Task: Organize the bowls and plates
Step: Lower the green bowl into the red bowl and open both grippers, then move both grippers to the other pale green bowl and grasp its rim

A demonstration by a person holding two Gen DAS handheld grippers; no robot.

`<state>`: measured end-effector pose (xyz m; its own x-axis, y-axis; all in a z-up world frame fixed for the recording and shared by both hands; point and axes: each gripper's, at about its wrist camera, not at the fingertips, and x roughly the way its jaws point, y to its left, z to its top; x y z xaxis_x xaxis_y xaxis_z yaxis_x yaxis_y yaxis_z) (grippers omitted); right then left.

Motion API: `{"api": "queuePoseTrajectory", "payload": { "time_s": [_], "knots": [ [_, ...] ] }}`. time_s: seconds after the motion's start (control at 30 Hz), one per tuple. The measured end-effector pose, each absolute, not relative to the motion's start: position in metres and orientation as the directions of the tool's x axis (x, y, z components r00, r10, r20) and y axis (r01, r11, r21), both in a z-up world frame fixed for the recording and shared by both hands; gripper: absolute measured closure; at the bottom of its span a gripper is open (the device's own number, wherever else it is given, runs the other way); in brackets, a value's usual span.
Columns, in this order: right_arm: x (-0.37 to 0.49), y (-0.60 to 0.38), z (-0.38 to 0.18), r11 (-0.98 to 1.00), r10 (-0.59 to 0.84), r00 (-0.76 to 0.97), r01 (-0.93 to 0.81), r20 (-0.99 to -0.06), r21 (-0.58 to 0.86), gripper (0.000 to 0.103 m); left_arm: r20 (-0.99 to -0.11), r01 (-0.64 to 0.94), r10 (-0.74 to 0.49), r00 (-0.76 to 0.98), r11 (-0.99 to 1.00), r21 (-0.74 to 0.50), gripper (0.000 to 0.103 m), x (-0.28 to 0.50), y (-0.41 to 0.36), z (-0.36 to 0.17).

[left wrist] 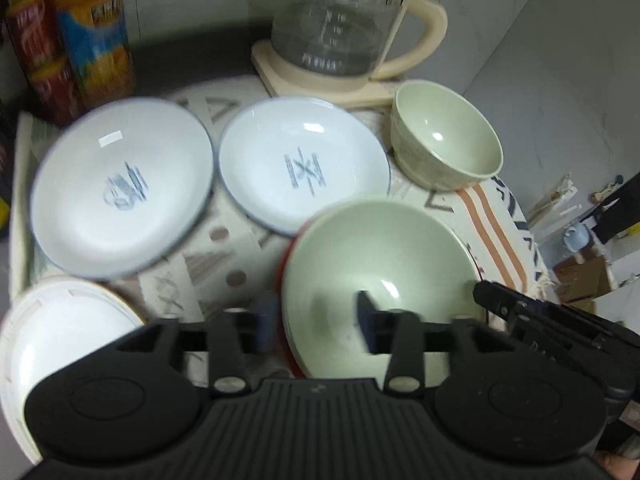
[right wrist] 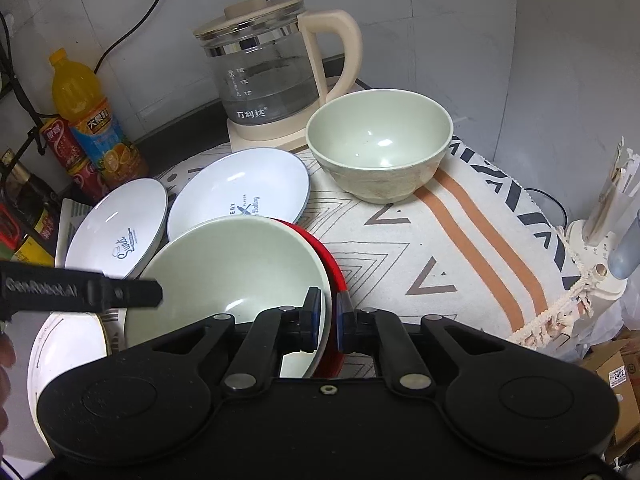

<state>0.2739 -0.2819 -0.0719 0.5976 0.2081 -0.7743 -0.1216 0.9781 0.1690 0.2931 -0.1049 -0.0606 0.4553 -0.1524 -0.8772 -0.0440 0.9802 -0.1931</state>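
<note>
The right tool (right wrist: 329,322) is clamped shut on the near rim of the wide pale green shallow bowl (right wrist: 236,264), one blue pad inside the rim and one outside, where the red plate (right wrist: 330,256) beneath it shows as a crescent; the rim of that plate seems to sit between the pads as well, though I cannot tell for certain. The left tool (left wrist: 316,320) stands partly open across the opposite edge of the same bowl, one pad outside the rim and one over the basin, pressing on nothing that can be seen. No earlier view is on hand to say more of it.

The step in hand looks like seating this green bowl on the red plate as one stack. To do it well, the right tool should keep its pinch square to the rim so the bowl does not tip, and let go only once the bowl sits flat and centred. The left tool should lift clear without catching the edge.

Further out on the patterned cloth (right wrist: 460,248) over the tabletop lie two white plates with blue print (right wrist: 240,196), side by side and just behind the stack. A deep pale green bowl (right wrist: 380,144) stands upright in front of the glass kettle with cream handle (right wrist: 276,76). A white plate with a gold rim (left wrist: 60,332) lies near the left tool
</note>
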Motion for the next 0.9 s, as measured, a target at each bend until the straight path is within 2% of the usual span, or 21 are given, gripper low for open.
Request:
{"api": "queuePoseTrajectory", "payload": {
  "time_s": [0.07, 0.17, 0.27, 0.33, 0.5, 0.9],
  "knots": [
    [0.275, -0.285, -0.071, 0.976, 0.218, 0.597, -0.114, -0.772, 0.187, 0.09, -0.87, -0.032, -0.147, 0.471, 0.983, -0.183, 0.048, 0.296, -0.105, -0.056],
    [0.278, -0.293, -0.067, 0.975, 0.215, 0.615, -0.094, -0.758, 0.2, 0.073, -0.868, -0.042, -0.143, 0.476, 0.982, -0.185, 0.046, 0.303, -0.102, -0.054],
    [0.283, -0.299, -0.062, 0.974, 0.221, 0.64, -0.1, -0.736, 0.205, 0.063, -0.864, -0.051, -0.136, 0.484, 0.982, -0.183, 0.042, 0.311, -0.101, -0.054],
    [0.288, -0.304, -0.06, 0.975, 0.213, 0.65, -0.09, -0.729, 0.204, 0.057, -0.865, -0.064, -0.143, 0.481, 0.978, -0.197, 0.033, 0.317, -0.1, -0.055],
    [0.3, -0.316, -0.057, 0.973, 0.201, 0.667, -0.055, -0.718, 0.222, 0.045, -0.853, -0.06, -0.135, 0.505, 0.98, -0.191, 0.023, 0.331, -0.105, -0.053],
    [0.331, -0.334, -0.061, 0.971, 0.184, 0.668, -0.011, -0.721, 0.238, 0.041, -0.854, -0.048, -0.148, 0.498, 0.979, -0.197, 0.021, 0.372, -0.125, -0.061]
  ]
}}
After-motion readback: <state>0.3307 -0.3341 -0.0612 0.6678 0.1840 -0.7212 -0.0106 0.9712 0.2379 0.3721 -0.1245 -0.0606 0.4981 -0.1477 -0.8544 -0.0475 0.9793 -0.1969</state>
